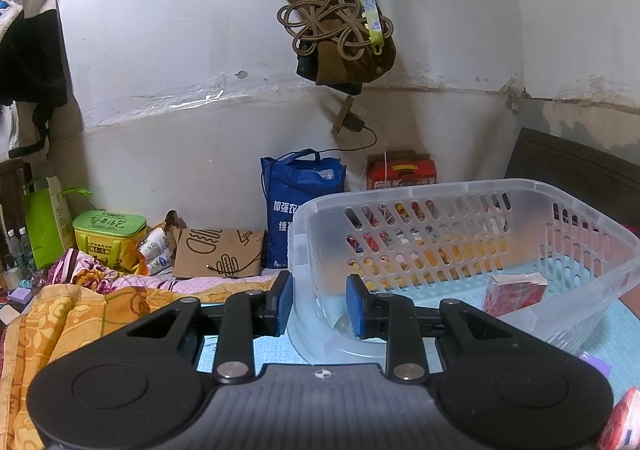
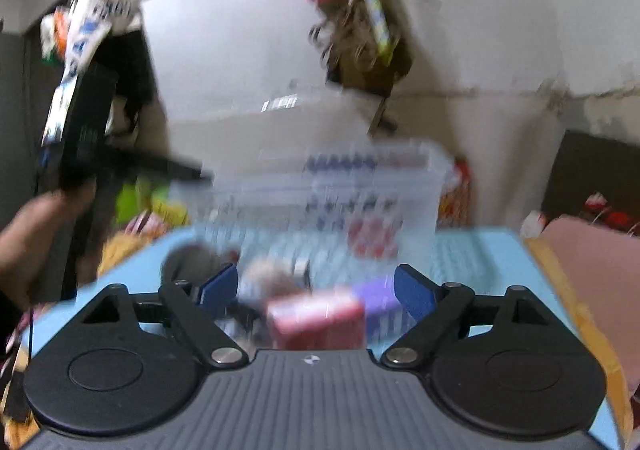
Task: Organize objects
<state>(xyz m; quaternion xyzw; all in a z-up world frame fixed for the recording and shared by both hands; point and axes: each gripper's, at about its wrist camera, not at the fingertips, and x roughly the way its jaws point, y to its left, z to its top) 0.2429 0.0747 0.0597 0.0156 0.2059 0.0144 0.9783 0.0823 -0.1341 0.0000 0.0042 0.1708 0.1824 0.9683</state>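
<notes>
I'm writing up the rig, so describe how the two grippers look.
Both look alike. The left gripper and right gripper have black linkage arms with silver pivot pins, blue ridged pads on the fingers, two round black discs, and a dark grey ribbed body with a small round emblem. No cables show on either. A bare forearm shows at left.

A light-blue flat mat (image 2: pixel 480 250) is seen bearing a translucent perforated plastic basket (image 1: pixel 440 209), a red rectangular box (image 2: pixel 316 320) and a purple box (image 2: pixel 380 310).
</notes>
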